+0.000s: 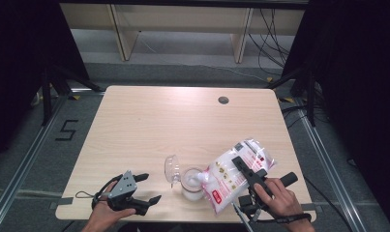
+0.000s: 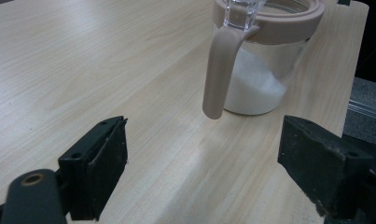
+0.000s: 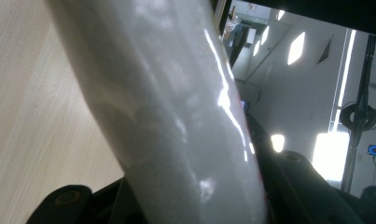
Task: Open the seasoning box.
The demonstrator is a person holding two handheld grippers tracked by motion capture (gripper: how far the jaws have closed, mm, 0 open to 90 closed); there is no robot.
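While the left gripper (image 1: 146, 188) gapes empty, the right gripper (image 1: 241, 164) clamps the bag (image 1: 233, 174) over the jar (image 1: 191, 183)

A clear jar (image 1: 192, 182) partly filled with white grains stands near the front edge of the wooden table (image 1: 149, 121), its hinged lid (image 1: 172, 169) swung open on its left. Just right of the jar, the right gripper (image 1: 245, 166) clamps a tilted bag (image 1: 236, 174) (red and white print), whose lower corner reaches the jar's mouth. Left of the jar, well apart, the left gripper (image 1: 151, 188) rests with jaws spread, empty.
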